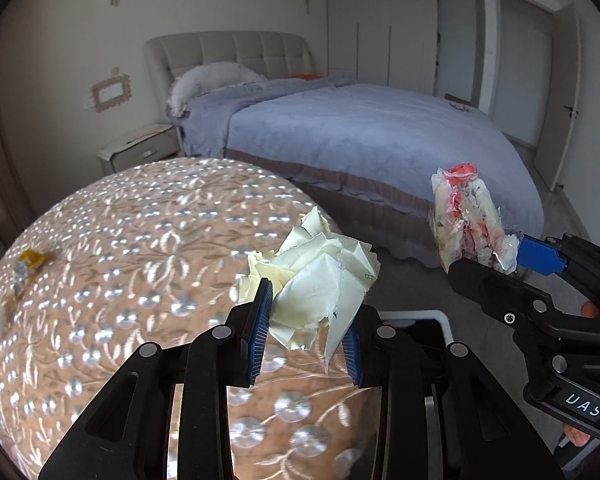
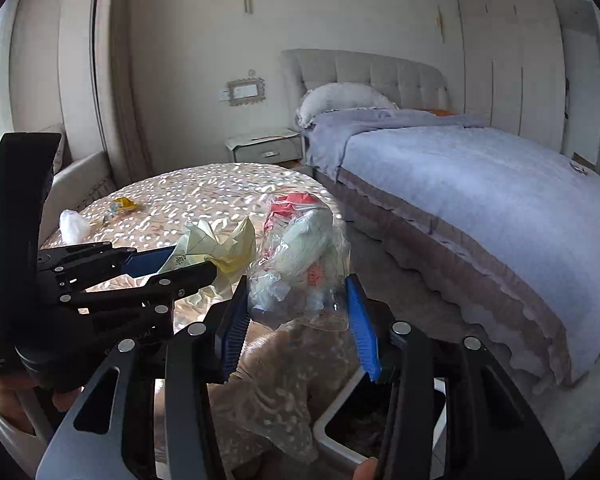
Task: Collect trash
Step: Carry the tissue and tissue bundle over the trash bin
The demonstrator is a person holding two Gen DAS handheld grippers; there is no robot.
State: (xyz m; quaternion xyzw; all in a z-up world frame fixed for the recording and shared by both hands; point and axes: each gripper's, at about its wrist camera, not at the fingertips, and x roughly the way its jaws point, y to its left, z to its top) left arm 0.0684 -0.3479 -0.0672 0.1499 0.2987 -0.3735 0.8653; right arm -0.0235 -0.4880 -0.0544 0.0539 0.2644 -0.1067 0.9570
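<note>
Two light, crushable loads: the left gripper (image 1: 305, 334) pinches crumpled paper (image 1: 320, 280), the right gripper (image 2: 300, 320) clamps a slippery plastic wrapper (image 2: 300, 264), bin (image 2: 336, 436) just below.

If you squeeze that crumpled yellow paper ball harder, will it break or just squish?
Probably just squish. The crumpled paper is all folds and creases where the left gripper pinches it, so it likely gives way without breaking. It sticks up past the pads without sagging, so it seems light and a bit stiff. Torn edges suggest it could rip if tugged.
</note>
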